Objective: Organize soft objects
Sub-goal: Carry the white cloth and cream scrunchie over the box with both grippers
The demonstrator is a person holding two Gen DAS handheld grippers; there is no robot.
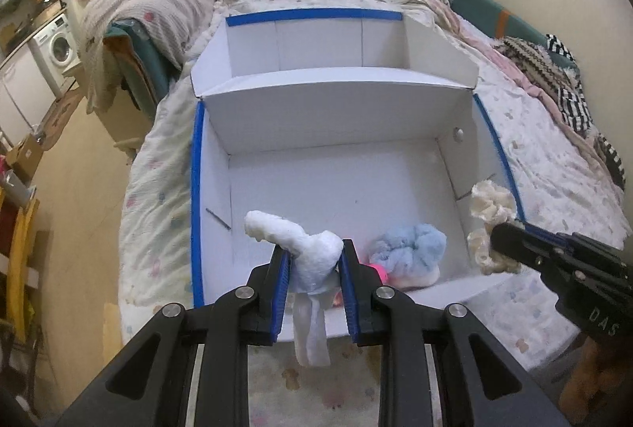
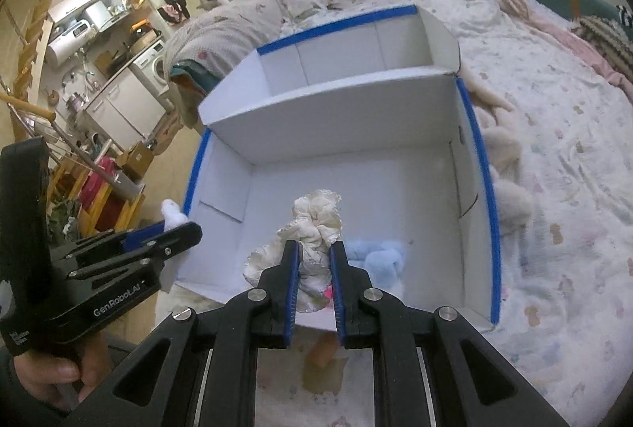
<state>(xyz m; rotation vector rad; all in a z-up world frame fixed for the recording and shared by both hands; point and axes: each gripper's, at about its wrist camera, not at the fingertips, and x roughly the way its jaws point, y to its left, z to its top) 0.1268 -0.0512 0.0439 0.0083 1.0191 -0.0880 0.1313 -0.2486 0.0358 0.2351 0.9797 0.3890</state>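
Fluffy white cloth (image 1: 300, 249) fills the left gripper (image 1: 315, 261)'s clamped jaws; right gripper (image 2: 313, 261) pinches a cream scrunchie (image 2: 316, 225).

white cardboard box with blue-taped rims (image 1: 451, 166) on bed's quilt (image 1: 554, 166) | fluffy pale-blue soft toy (image 1: 411, 253) in box, near its front-right corner | lid (image 1: 316, 43) behind box

Right hand-held gripper (image 2: 313, 253) clamps cream scrunchie (image 2: 316, 225) above white box (image 2: 470, 150)

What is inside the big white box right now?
In the white box, near its front wall, lies a fluffy blue soft thing with something pink peeking out beneath. The gripper fingers hide the rest of the pink thing, so what it is can't be told.
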